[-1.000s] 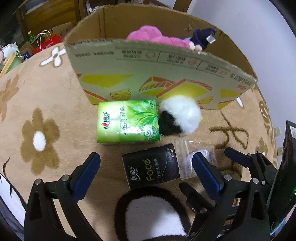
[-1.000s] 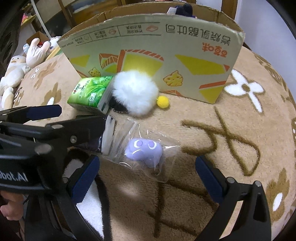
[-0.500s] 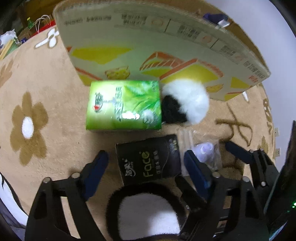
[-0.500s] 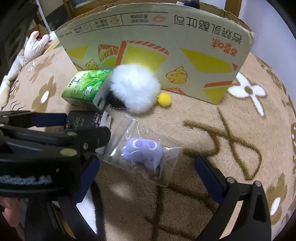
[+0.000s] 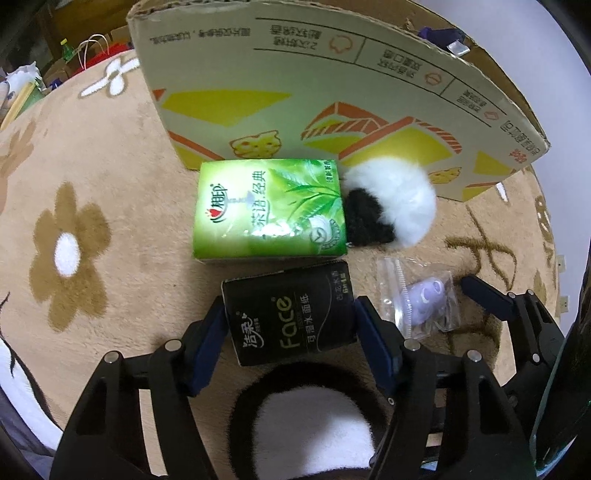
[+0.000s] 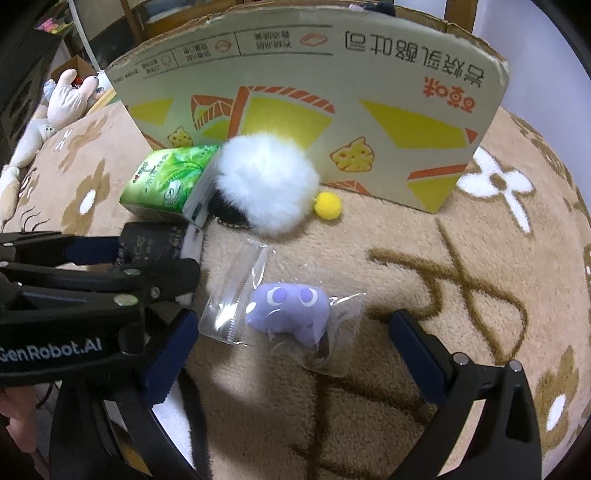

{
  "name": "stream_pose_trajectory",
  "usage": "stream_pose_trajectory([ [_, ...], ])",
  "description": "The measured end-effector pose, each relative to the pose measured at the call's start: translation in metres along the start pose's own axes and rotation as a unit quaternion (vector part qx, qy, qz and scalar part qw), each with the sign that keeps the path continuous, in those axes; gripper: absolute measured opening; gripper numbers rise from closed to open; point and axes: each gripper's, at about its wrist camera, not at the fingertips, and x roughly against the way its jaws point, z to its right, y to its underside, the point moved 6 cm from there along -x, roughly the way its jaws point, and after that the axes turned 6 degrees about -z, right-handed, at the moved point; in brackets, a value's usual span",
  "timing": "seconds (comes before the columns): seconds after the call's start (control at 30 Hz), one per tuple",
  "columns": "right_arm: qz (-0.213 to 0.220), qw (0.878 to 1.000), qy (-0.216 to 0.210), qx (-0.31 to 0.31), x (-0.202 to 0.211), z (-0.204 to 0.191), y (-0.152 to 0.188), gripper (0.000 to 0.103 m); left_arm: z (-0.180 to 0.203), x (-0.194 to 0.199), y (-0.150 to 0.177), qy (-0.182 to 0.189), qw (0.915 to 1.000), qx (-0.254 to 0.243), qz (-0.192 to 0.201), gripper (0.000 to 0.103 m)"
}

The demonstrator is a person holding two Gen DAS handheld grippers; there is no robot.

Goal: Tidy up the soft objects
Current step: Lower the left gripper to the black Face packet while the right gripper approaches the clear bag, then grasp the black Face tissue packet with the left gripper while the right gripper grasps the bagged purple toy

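A black tissue pack (image 5: 291, 317) lies on the flower-patterned plush rug (image 5: 110, 184). My left gripper (image 5: 290, 317) points down over it with its jaws closing, and its blue pads (image 5: 210, 336) touch the pack's two sides. A purple soft toy in a clear zip bag (image 6: 288, 310) lies to the right of the pack. My right gripper (image 6: 291, 321) stands open around the bag without touching it. Behind them lie a green tissue pack (image 5: 269, 210), a black-and-white pompom (image 5: 391, 210) and a small yellow pompom (image 6: 327, 206).
A tall cardboard box (image 5: 295, 92) stands right behind the objects, with a dark soft toy (image 5: 441, 35) showing over its rim. A black-rimmed white fuzzy piece (image 5: 314, 424) lies under my left gripper. Pale plush toys (image 6: 70, 99) sit at the rug's far left.
My left gripper's jaws have come together from wide open onto the sides of the black tissue pack, and it has sunk closer to it. The right gripper has stayed open over the bag.
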Motion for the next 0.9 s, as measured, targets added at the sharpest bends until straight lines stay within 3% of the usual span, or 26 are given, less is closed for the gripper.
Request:
stream_pose_trajectory([
  [0.17, -0.004, 1.000, 0.024, 0.016, -0.004, -0.006, 0.003, 0.101, -0.013, 0.006, -0.001, -0.005, 1.0000, 0.005, 0.001, 0.067],
  [0.33, -0.001, 1.000, 0.014, 0.004, 0.000, -0.005, 0.004, 0.095, -0.016, 0.011, 0.001, -0.009, 0.9999, -0.002, 0.009, 0.067],
  [0.77, 0.012, 0.999, -0.008, -0.028, 0.003, 0.002, -0.004, 0.097, -0.031, 0.017, 0.006, -0.024, 0.9995, 0.019, 0.010, 0.067],
  [0.9, 0.012, 0.999, 0.007, -0.030, 0.005, 0.009, 0.002, 0.086, -0.036, 0.014, 0.004, -0.026, 0.9995, 0.018, 0.009, 0.067],
])
